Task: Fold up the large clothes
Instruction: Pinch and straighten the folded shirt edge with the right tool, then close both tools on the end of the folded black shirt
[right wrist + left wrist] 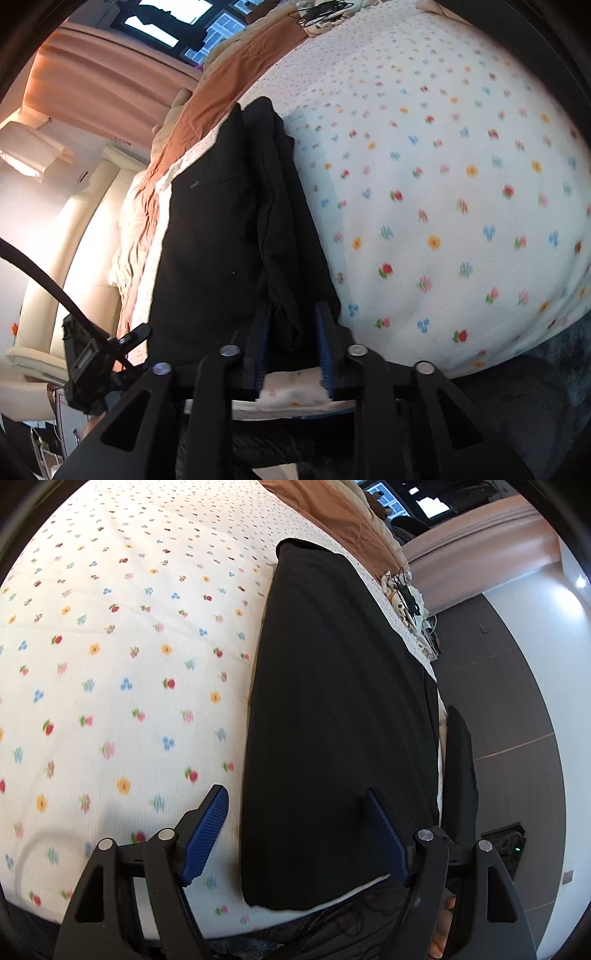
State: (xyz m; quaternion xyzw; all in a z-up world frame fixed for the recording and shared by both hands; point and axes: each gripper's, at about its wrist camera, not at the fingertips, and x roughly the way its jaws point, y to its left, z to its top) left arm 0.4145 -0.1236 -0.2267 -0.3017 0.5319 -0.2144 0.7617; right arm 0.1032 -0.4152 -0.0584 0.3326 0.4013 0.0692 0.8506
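The left gripper (295,834) hangs spread wide over the near left edge of the black garment (332,720), one pad over the floral sheet (110,646), the other over the cloth, gripping nothing. The garment lies on the bed as a long strip running straight away from both grippers toward the brown cover (332,513). The right gripper (291,339) is nearer, its jaws narrowed around a bunched near-end fold; whether the pads actually press it I cannot tell.

Black garment (332,709) lies folded lengthwise along the floral bedsheet's (110,664) edge.
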